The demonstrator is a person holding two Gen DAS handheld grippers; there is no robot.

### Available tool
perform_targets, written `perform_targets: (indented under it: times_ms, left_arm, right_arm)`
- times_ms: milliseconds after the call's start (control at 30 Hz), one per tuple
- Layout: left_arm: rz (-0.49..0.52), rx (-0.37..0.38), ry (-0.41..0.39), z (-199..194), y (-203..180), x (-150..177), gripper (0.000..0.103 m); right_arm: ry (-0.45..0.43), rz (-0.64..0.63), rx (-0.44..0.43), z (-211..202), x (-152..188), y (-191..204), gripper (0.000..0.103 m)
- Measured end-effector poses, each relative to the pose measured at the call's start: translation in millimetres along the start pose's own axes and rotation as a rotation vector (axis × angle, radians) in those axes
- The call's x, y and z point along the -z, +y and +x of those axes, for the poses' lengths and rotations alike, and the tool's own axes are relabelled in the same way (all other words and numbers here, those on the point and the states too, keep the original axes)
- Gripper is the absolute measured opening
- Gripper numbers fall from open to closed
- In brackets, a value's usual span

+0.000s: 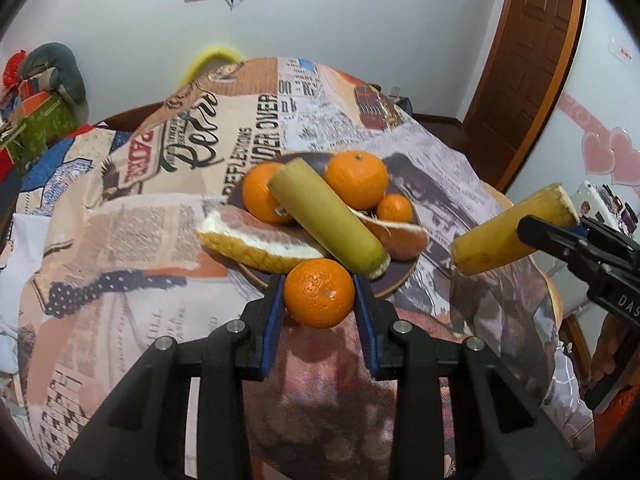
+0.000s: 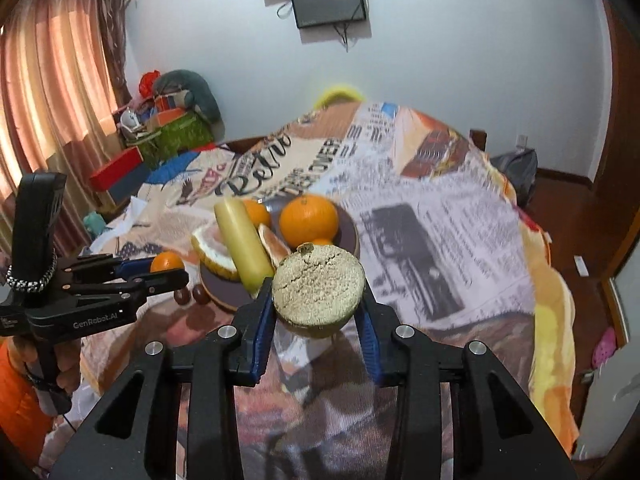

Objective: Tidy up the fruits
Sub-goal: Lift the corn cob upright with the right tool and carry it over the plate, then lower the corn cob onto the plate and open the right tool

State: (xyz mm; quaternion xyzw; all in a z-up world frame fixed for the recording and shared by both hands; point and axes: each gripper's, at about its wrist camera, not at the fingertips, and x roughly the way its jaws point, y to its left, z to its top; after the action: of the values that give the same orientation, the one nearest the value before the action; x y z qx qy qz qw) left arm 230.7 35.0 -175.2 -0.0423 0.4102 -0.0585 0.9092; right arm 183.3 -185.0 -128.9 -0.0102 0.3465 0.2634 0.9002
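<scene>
Two claws raised, tilted down over the bench (image 1: 120, 208): left claw (image 1: 319, 294) clamps an orange (image 1: 319, 293) beside plate (image 1: 394, 282) rim; right claw (image 2: 319, 294) grips a sugarcane piece (image 2: 318, 288), open cloth rightward

Stood in a white-walled room (image 2: 200, 32), dark screen (image 2: 328, 0) mounted high. Lit through striped orange curtains (image 2: 52, 80) at left. Closed off at right by a brown wooden door (image 1: 532, 60). Cluttered with boxes (image 2: 168, 132) in the corner, over reddish wooden floor (image 2: 568, 216).
</scene>
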Motion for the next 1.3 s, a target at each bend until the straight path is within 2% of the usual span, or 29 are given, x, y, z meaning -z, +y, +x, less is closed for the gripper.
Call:
perform_targets:
  times_ms: [367, 900, 1067, 1300]
  left_arm:
    - [-0.029, -0.025, -0.029, 7, 20, -18, 0.034]
    - [-0.063, -0.022, 0.008, 49, 45, -33, 0.034]
    - [-0.044, -0.015, 0.014, 58, 42, -35, 0.034]
    - [-0.029, -0.019, 0.024, 64, 44, -37, 0.034]
  right_arm:
    - [-0.048, -0.026, 0.002, 14, -26, 4, 0.034]
    - [-0.019, -0.089, -0.032, 62, -48, 19, 0.034]
    - [-0.010, -0.108, -0.067, 82, -58, 28, 0.034]
    - [0.012, -0.130, -0.065, 109, -66, 34, 0.034]
